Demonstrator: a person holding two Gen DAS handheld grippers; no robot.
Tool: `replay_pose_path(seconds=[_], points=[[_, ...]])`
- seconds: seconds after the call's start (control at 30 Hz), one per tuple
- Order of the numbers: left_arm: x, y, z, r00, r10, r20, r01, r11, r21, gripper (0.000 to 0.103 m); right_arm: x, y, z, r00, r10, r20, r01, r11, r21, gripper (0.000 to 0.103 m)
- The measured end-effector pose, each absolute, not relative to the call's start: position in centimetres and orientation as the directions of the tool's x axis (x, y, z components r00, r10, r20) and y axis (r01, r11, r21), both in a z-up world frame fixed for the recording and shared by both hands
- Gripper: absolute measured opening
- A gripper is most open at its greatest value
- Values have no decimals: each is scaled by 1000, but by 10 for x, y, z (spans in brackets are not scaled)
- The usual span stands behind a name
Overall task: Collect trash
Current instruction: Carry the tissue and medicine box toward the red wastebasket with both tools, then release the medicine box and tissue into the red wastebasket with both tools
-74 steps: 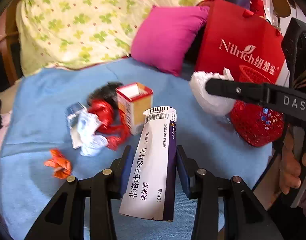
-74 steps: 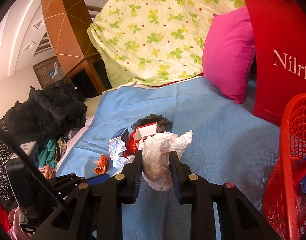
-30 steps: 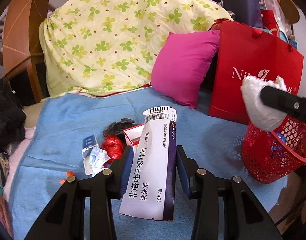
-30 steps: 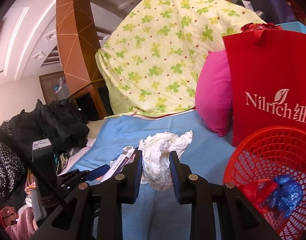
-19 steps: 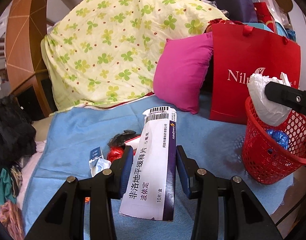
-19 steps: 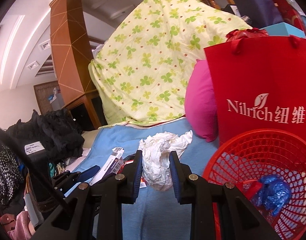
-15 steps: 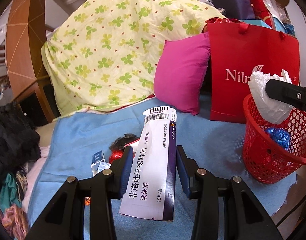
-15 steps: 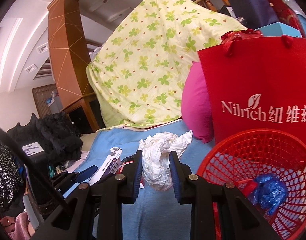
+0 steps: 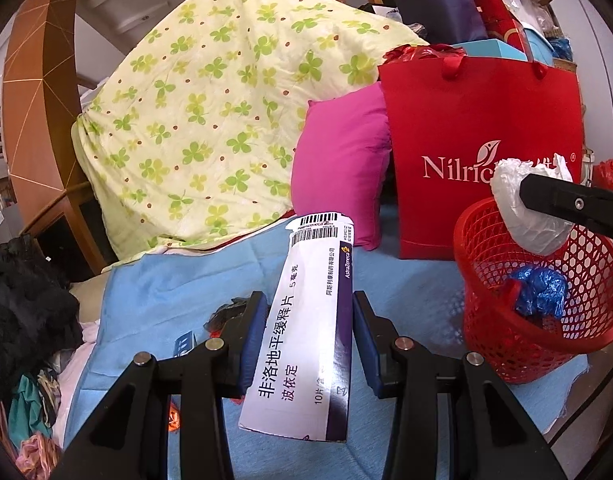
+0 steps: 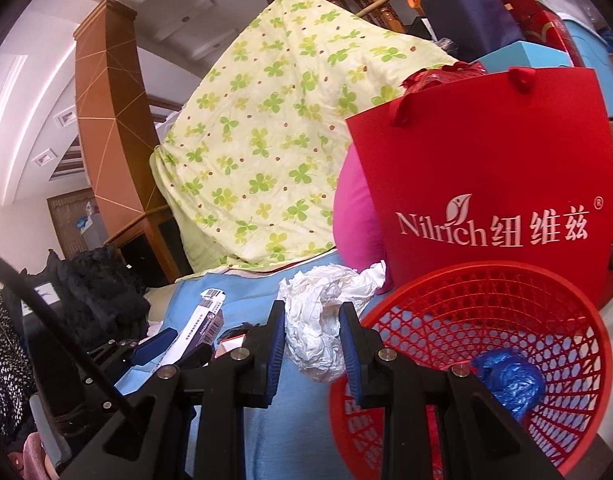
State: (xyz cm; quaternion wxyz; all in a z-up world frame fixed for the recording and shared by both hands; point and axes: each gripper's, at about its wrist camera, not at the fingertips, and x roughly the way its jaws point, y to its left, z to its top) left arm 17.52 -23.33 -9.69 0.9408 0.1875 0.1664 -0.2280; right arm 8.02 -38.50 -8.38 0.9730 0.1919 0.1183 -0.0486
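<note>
The left gripper pinches a white-and-purple medicine box between its blue pads, the box standing up out of the jaws with its barcoded flap toward twelve o'clock. In this left wrist view the red basket sits at three o'clock on the blue cloth, with a blue plastic wad already inside. The right gripper's finger reaches in from the right edge, holding a crumpled white bag over the basket's near rim. I judge the step to be delivery: both pieces are lifted and headed for the basket. More scraps lie low behind the left jaws, largely hidden.

In the right wrist view, the right gripper is clamped on the crumpled white bag, pointing level and forward. The basket's mouth opens at four o'clock, just beside the right jaw, so the bag is at the rim and not yet squarely above the opening. The next move calls for carrying it rightward over the mouth, then spreading the jaws. The medicine box shows at nine o'clock, well apart from the basket; it would follow.
</note>
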Motion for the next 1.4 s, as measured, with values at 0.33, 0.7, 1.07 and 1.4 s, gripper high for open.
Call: replay_pose_path(seconds=[0.33, 0.7, 1.07, 1.4], points=[[172, -251, -94, 830, -395, -393, 516, 812, 273, 45, 69, -407, -87, 965, -93, -247, 184, 909, 375, 28], [167, -274, -87, 825, -423, -376, 535, 798, 277, 45, 57, -432, -89, 960, -138, -243, 228, 890, 395, 28], [162, -301, -85, 774, -502, -387, 607, 761, 228, 45, 46, -459, -91, 952, -188, -242, 279, 857, 434, 28], [152, -324, -91, 483, -737, -473, 830, 558, -23, 46, 34, -499, -103, 935, -225, -275, 344, 766, 543, 30]])
